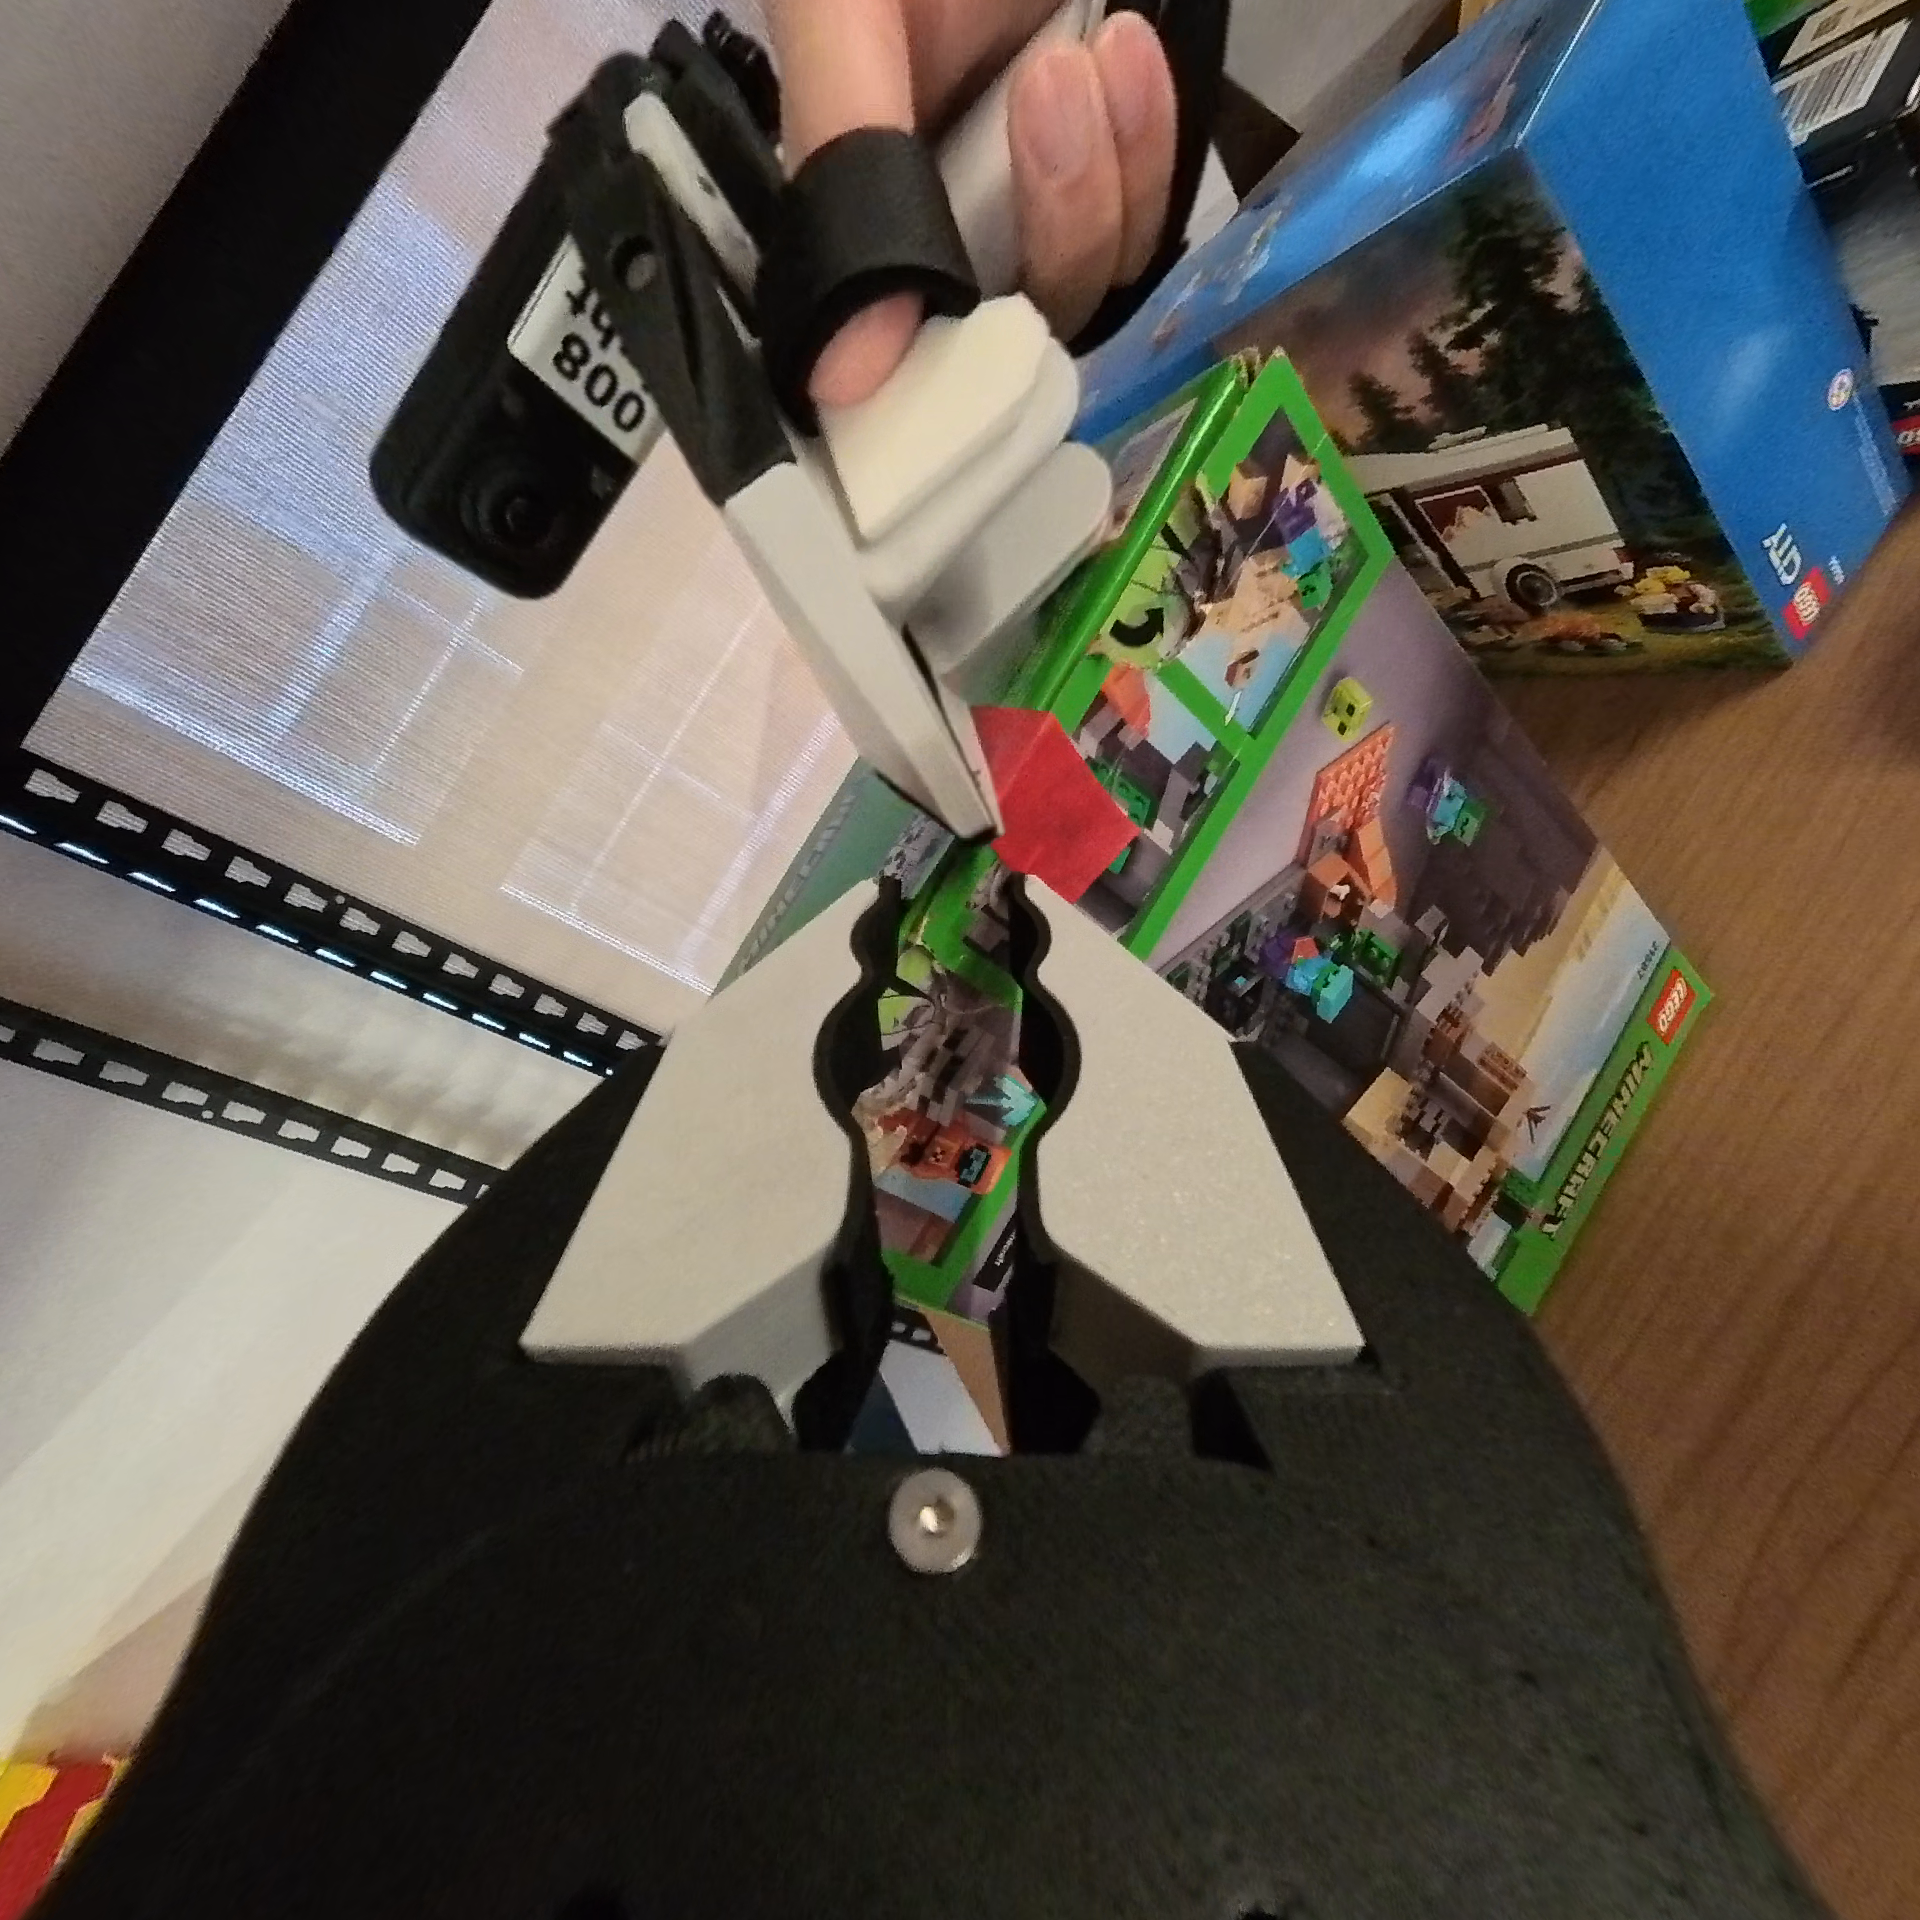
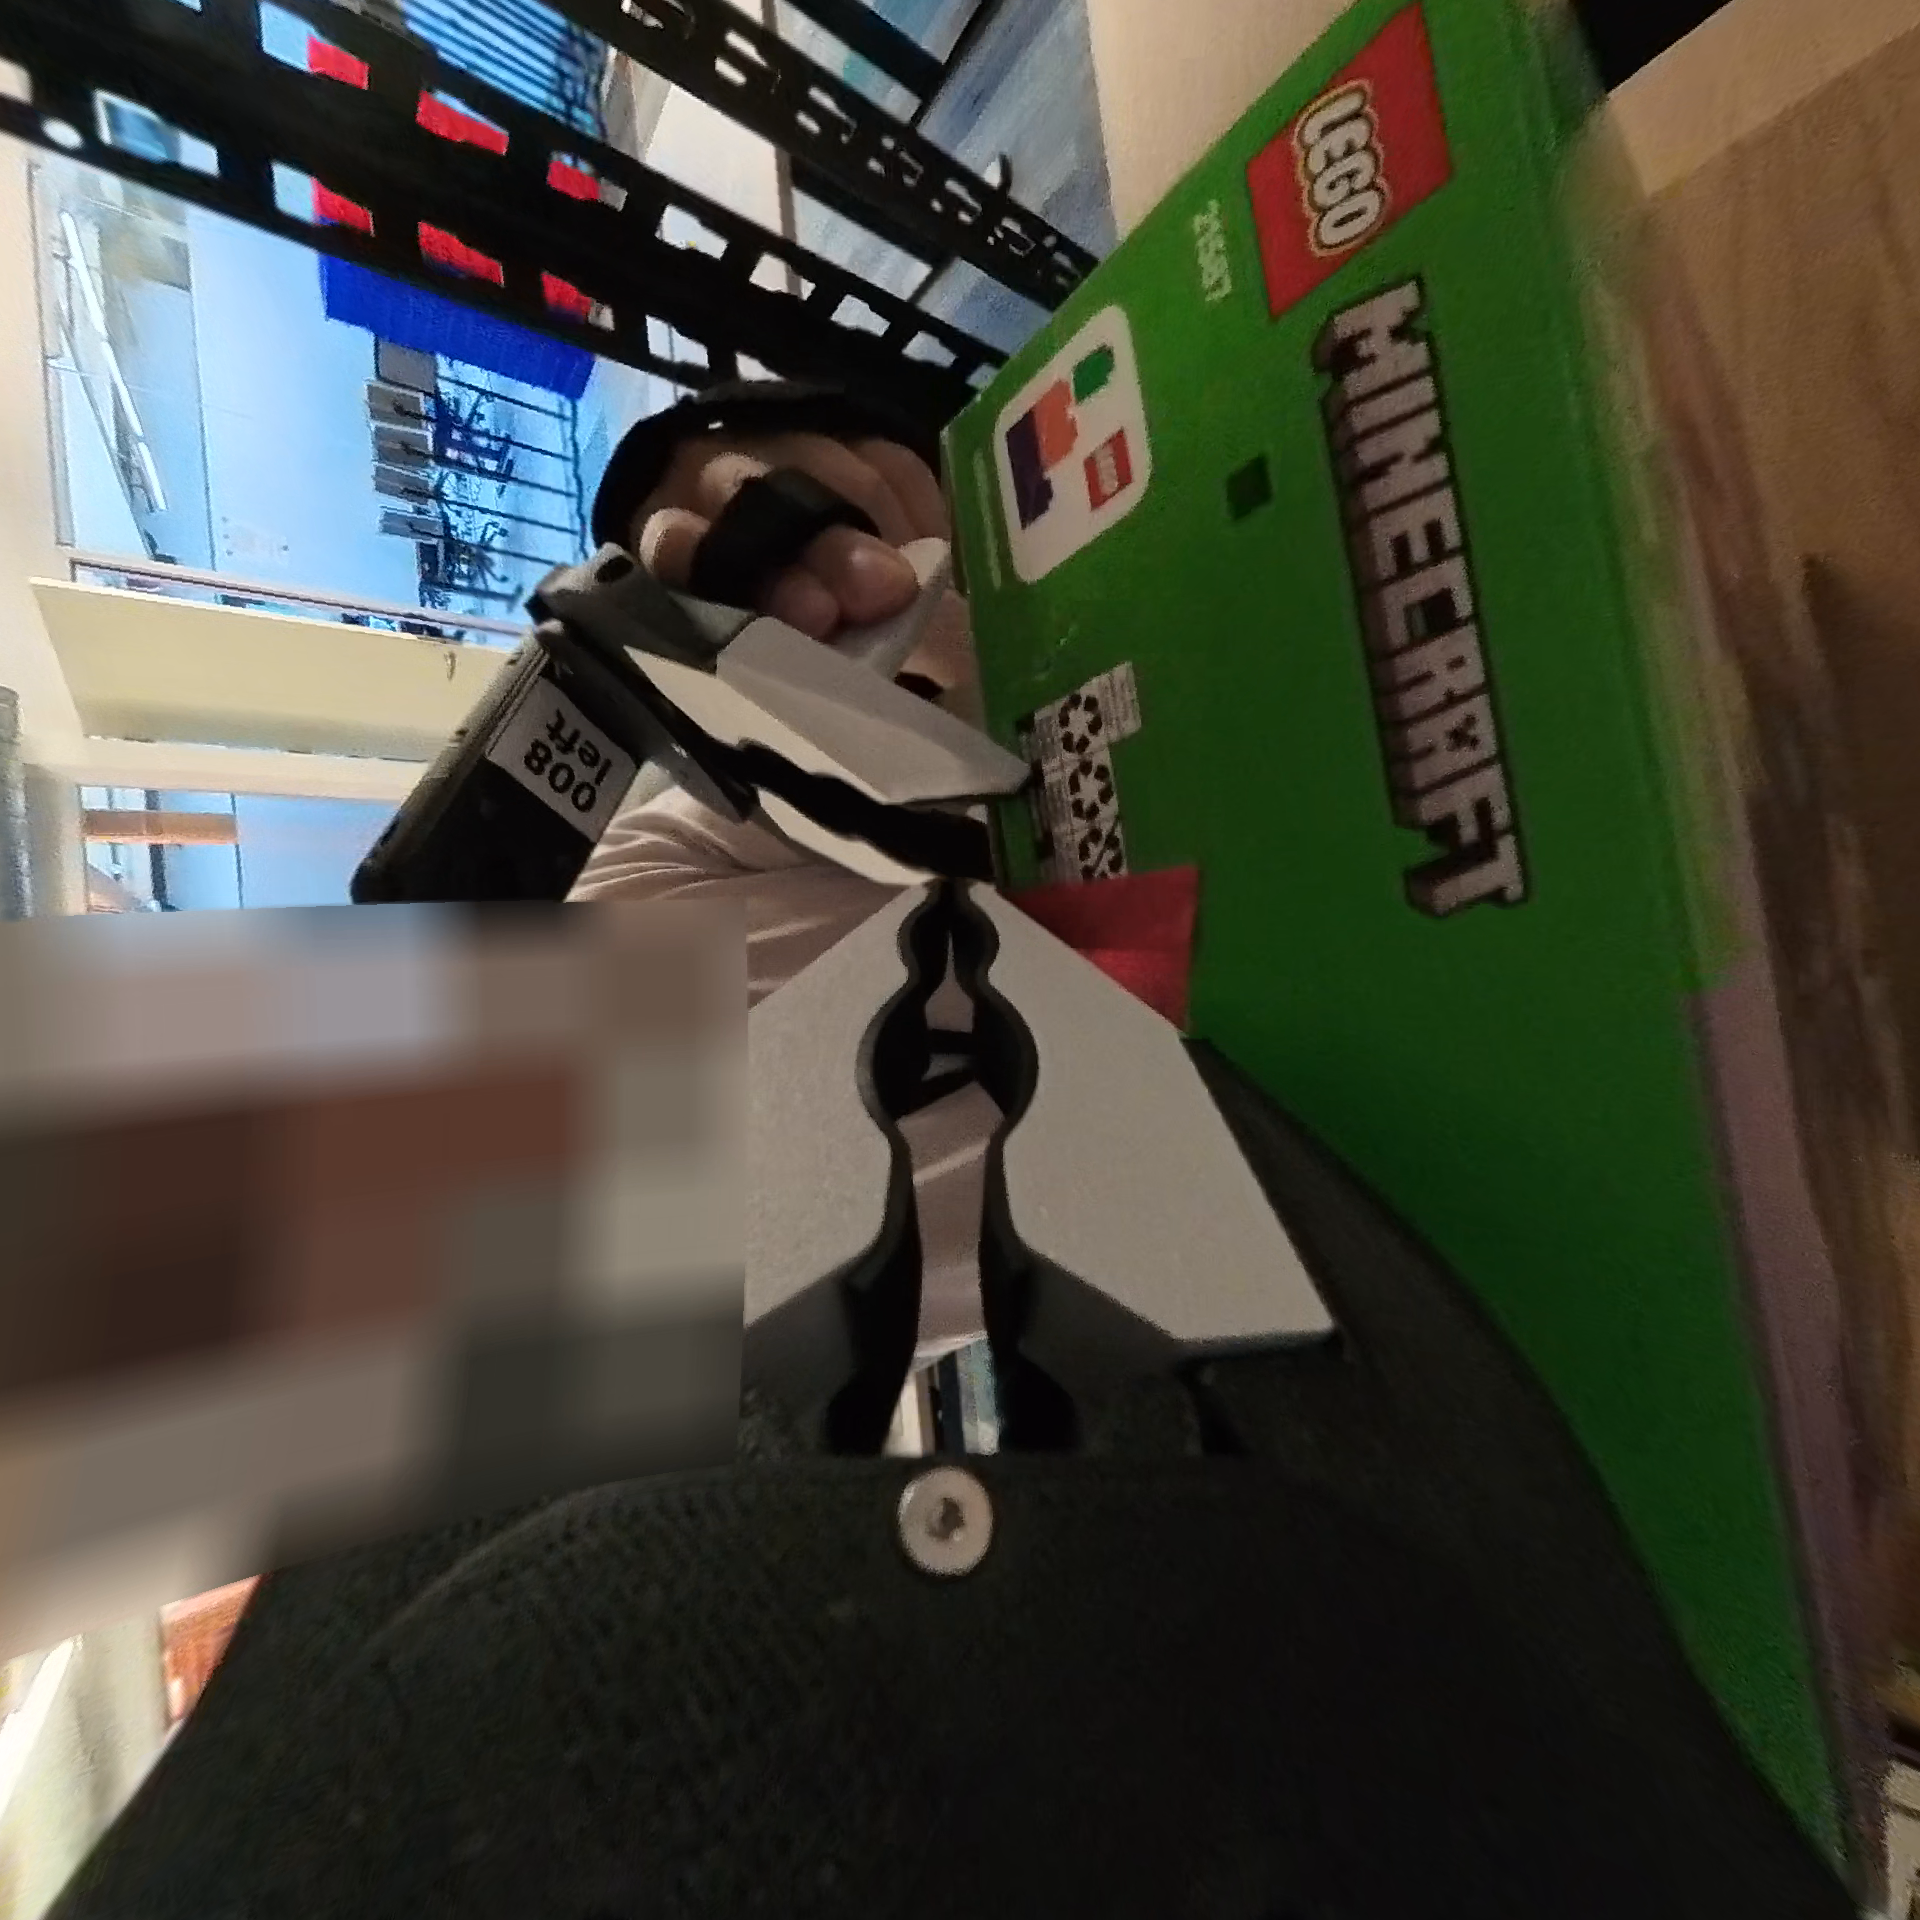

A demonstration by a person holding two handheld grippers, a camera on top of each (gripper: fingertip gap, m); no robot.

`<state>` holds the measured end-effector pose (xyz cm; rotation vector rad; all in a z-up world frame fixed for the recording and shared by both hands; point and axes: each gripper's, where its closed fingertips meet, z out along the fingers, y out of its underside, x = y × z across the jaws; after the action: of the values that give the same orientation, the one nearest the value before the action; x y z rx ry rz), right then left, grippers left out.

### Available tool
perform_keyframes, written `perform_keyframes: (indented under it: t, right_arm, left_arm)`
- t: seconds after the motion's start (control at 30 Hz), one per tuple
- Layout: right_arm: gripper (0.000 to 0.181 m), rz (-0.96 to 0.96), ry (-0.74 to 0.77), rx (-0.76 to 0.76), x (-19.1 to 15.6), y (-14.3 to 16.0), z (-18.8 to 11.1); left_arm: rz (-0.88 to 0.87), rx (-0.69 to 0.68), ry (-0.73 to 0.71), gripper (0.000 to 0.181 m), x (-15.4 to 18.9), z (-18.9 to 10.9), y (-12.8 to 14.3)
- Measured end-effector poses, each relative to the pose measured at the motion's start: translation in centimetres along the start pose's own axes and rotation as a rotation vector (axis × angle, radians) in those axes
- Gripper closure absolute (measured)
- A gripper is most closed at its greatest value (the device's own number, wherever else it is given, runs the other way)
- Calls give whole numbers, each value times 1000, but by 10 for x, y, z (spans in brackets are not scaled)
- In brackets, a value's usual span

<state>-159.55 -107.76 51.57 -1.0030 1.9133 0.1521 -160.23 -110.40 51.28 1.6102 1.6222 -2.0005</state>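
1. The green building-set box [image 1: 1351,987] stands on a narrow edge on the wooden table [image 1: 1714,1143], filling the centre and right of the left wrist view. A piece of red tape [image 1: 1049,800] wraps its near corner, mid-frame.
2. The left gripper [image 1: 966,894] rises from the bottom of that view. Its jaws are narrow, and the box's edge shows in the gap. I cannot tell whether they actually pinch it.
3. The right gripper [image 1: 977,821], carried by a hand [image 1: 1039,135] at the top of the frame, comes down with its jaws closed to a point at the tape's edge. Whether any tape is caught between them is hidden.
4. Risks, as I judge them:
   - Standing on so slim an edge, the box looks tippy. A sideways tug at the corner could topple it if the left gripper's hold is loose.
   - The closed tips could skate off the tape, since there is little of it to catch, and scuff or tear the printed card.
   - A falling box might knock the blue building-set box [image 1: 1558,364] behind it (upper right).
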Motion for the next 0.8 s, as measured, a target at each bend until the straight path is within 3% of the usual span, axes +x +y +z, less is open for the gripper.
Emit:
perform_keyframes:
  t: [0.23,0.4,0.57,0.67,0.8]
  right_arm:
    - [181,15,59,54,7,-16,-4]
    - [181,26,33,31,13,-3,-19]
    - [181,75,100,189,35,-29,-40]
    - [181,25,51,164,26,-17,-38]
    - [181,-48,94,280,24,-18,-50]
  left_arm:
    - [10,-11,-11,162,0,0,0]
    - [5,-5,-7,162,1,-1,-1]
    - [5,-11,-12,162,1,0,0]
    - [6,-4,-11,162,2,-1,-1]
    - [-4,4,-10,159,2,-1,-1]
